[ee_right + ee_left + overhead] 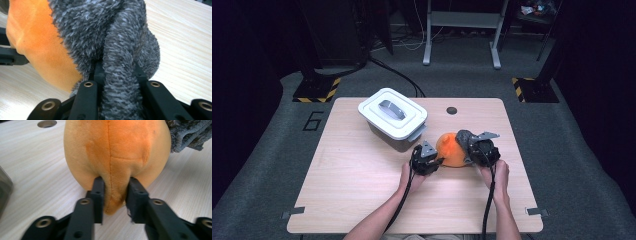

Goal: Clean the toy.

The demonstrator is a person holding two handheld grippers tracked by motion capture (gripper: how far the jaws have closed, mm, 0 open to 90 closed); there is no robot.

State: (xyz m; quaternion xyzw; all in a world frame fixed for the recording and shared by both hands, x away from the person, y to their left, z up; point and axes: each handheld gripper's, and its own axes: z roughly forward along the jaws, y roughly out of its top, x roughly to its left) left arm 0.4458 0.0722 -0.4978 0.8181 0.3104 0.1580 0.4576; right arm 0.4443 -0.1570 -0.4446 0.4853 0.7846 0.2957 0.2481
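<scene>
Orange plush toy [115, 157] on table [357, 175], between both grippers. Left gripper [113, 192] clenched on orange seam fold; right gripper [120, 70] clenched on its grey fuzzy part [120, 37]. Judged light, soft, compressible, non-fragile; pinch folds or seams, fabric may slip.

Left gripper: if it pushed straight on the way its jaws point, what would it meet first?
The orange plush toy. The left gripper already pinches a fold of its fabric, so pushing on would press into the toy's body, with the grey furry part probably off to one side.
</scene>
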